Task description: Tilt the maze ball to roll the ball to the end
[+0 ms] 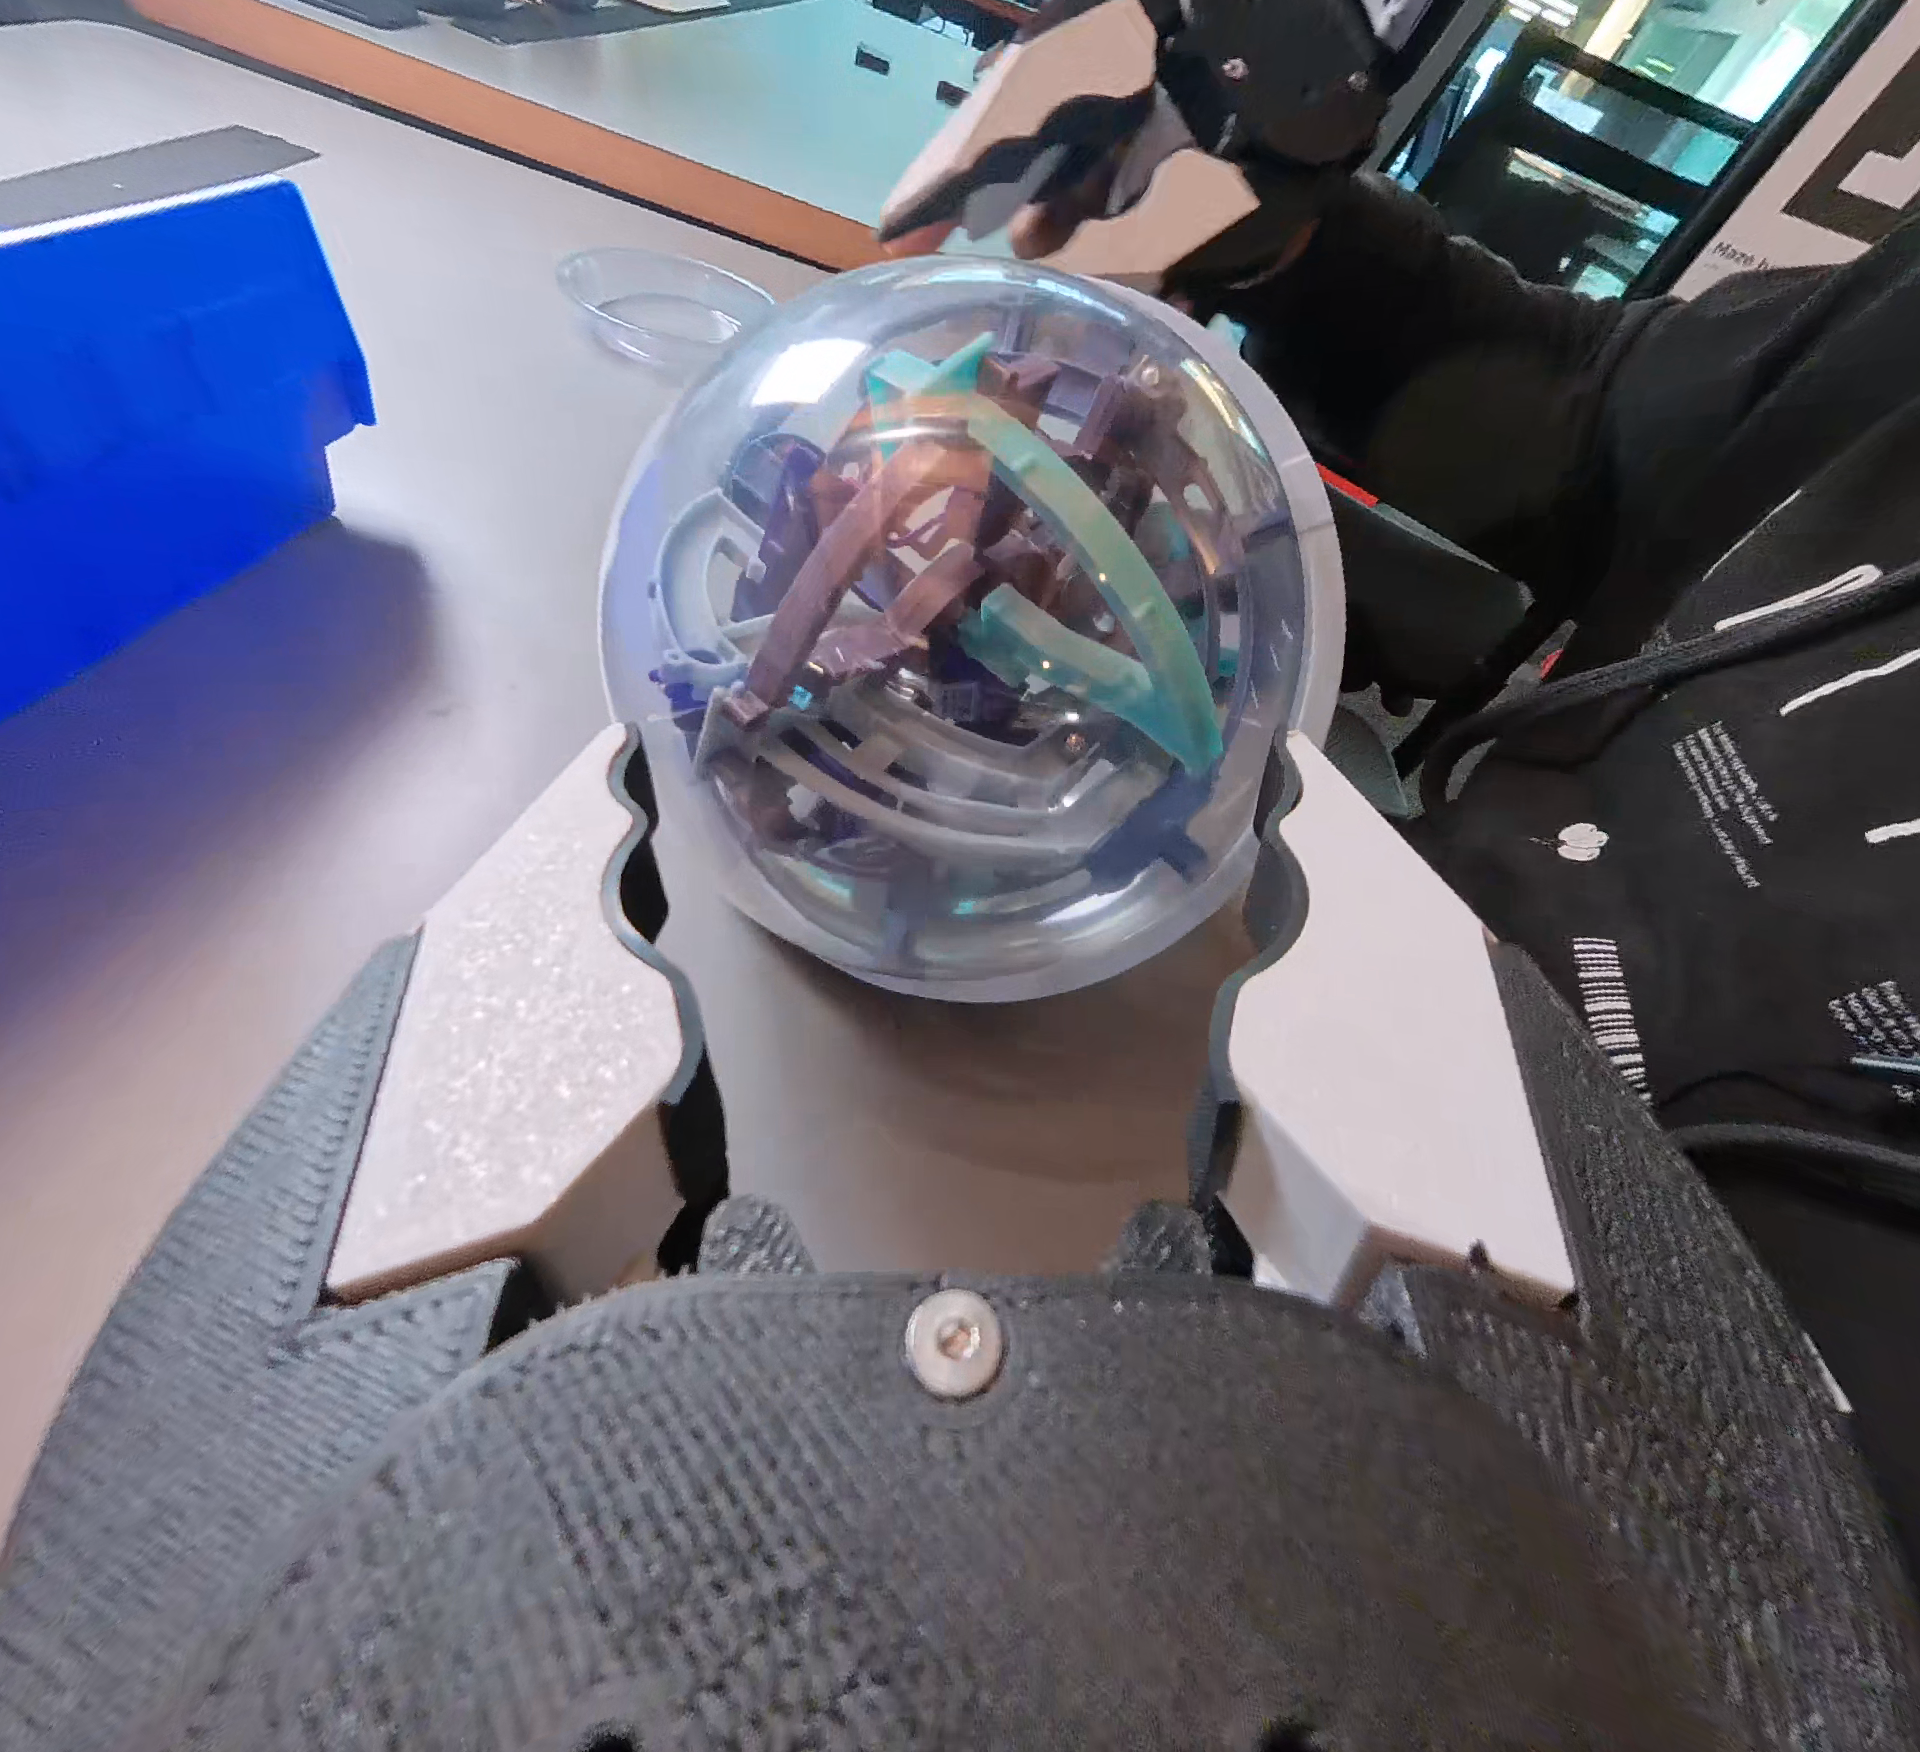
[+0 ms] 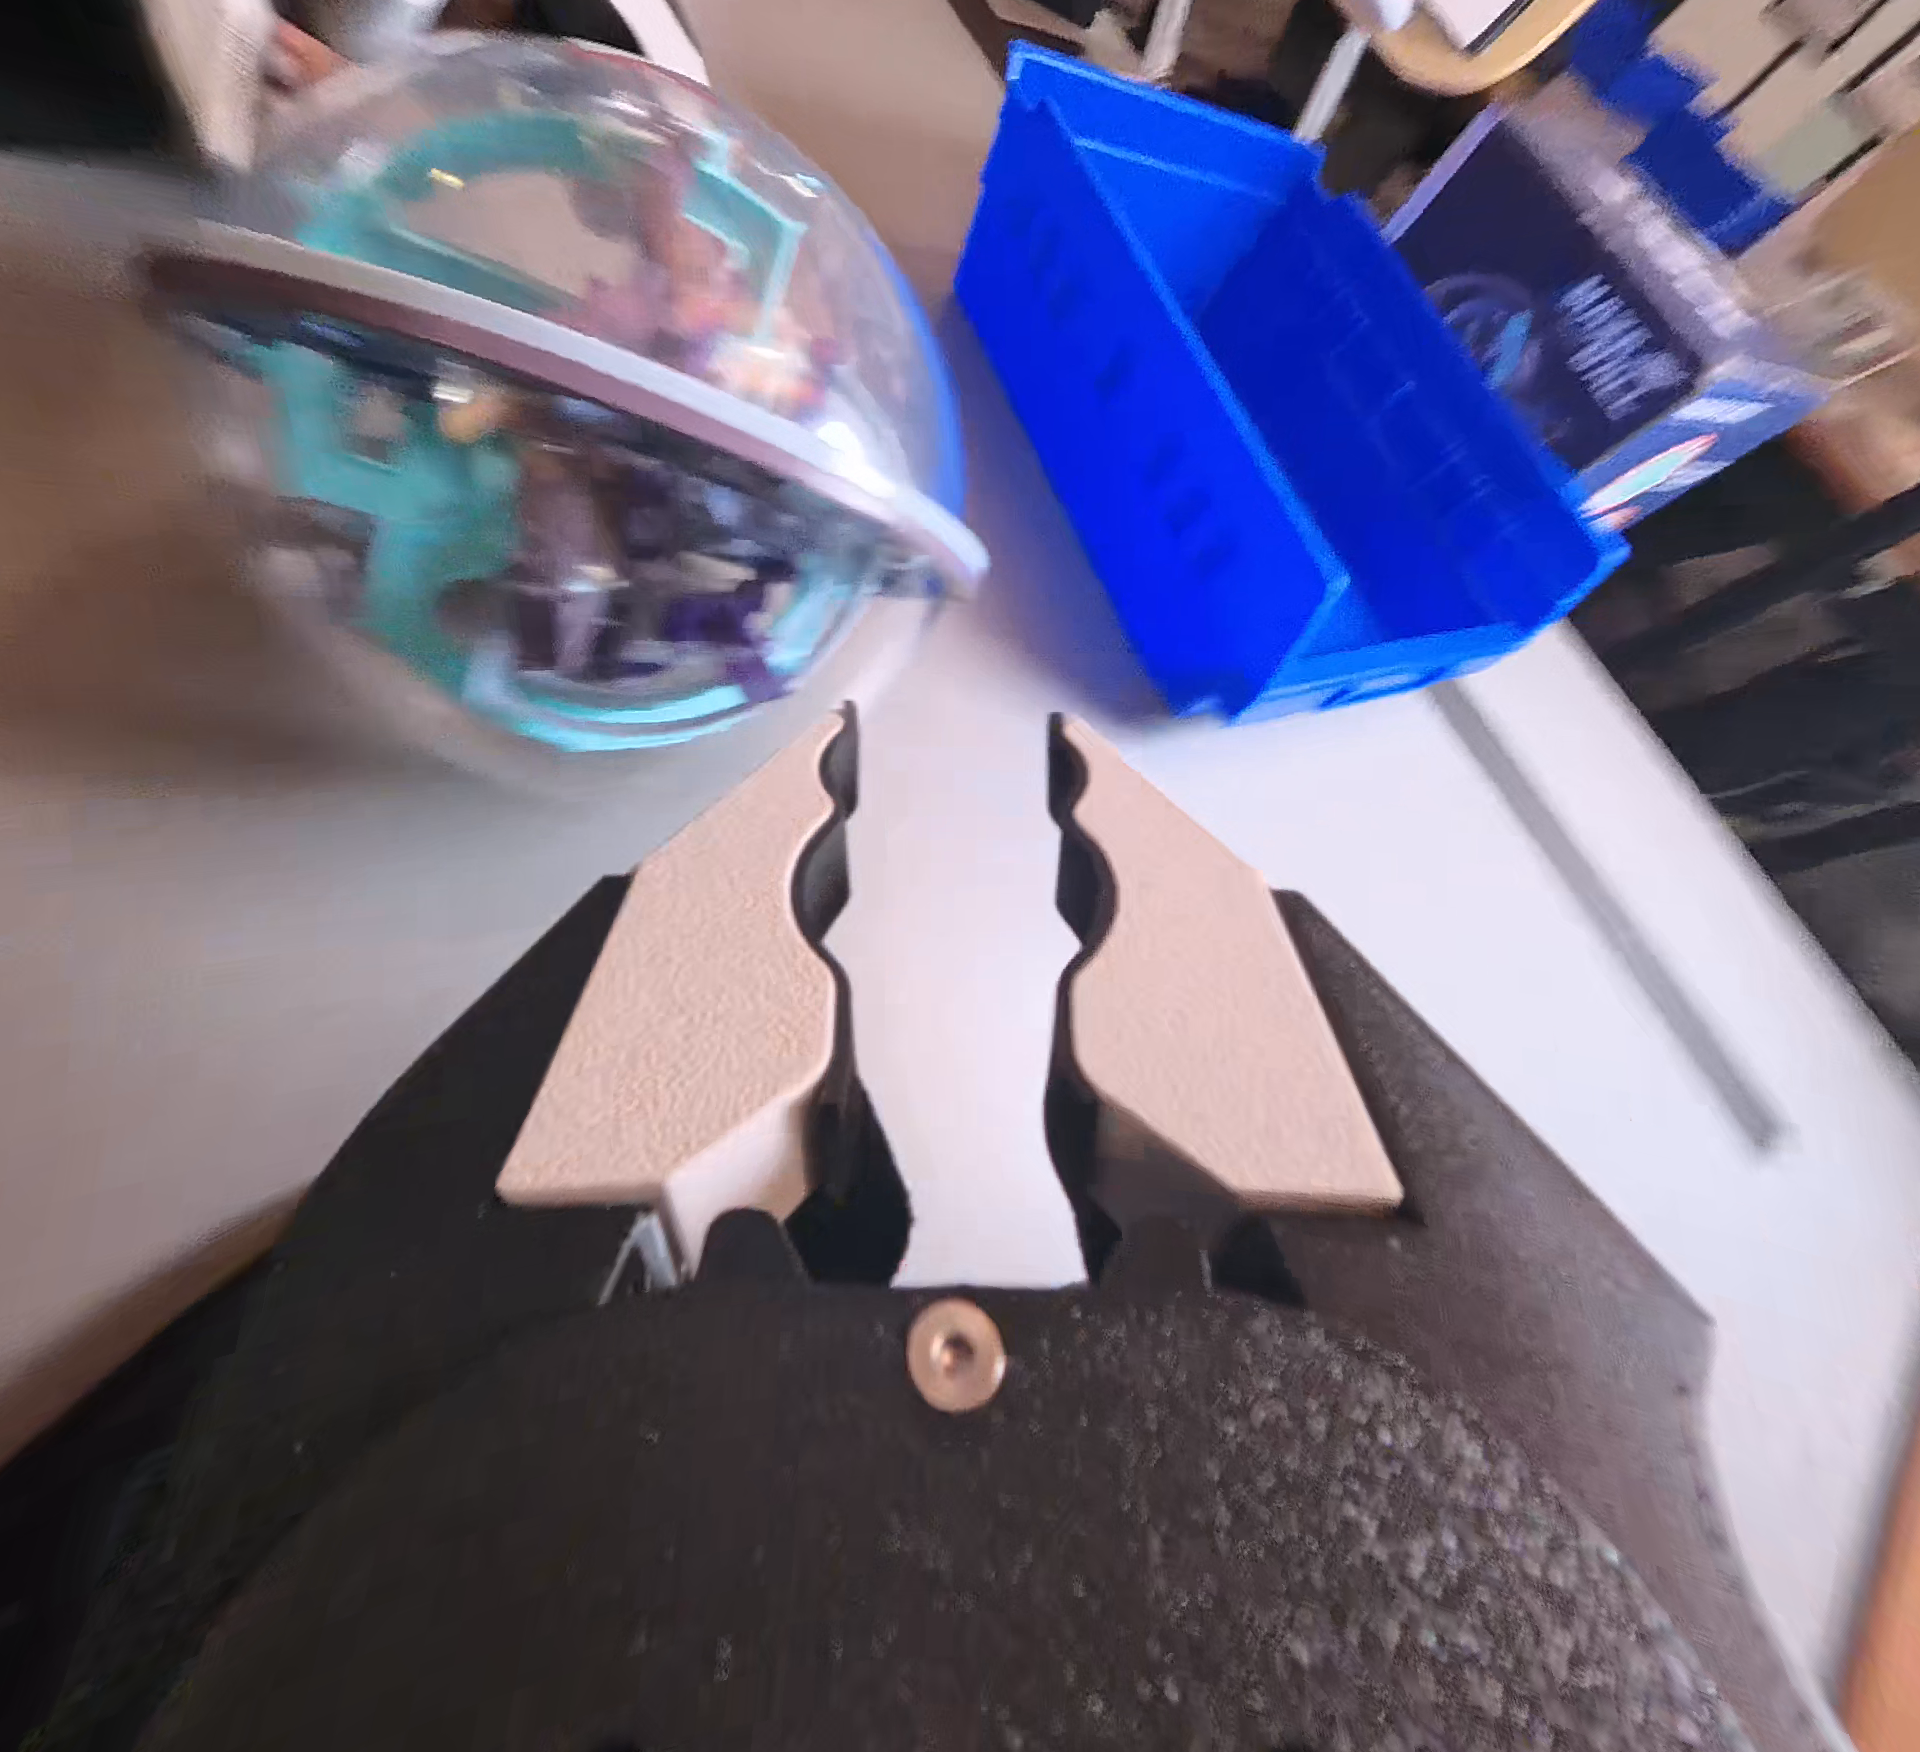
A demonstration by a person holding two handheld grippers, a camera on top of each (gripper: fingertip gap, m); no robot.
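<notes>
The maze ball (image 1: 966, 632) sits on the counter (image 1: 312, 829) between the wide-open left tool (image 1: 951, 829) – the right tool (image 2: 951, 746), open and empty, is near, so gripping seems next.

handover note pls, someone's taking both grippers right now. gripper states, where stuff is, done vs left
Left gripper: open wide, fingers either side of the maze ball; contact is hard to judge.
Right gripper: open, holding nothing, up beside the sphere; its view is blurred.
Maze ball: appears to sit on the grey table, seam ring tilted. The small ball inside cannot be picked out, so progress is unknown.
Nearby: blue bin and a clear dish beyond the sphere.
Done: grippers brought to the sphere.
Left: probably secure it, then tilt to roll the ball to the end.
</notes>
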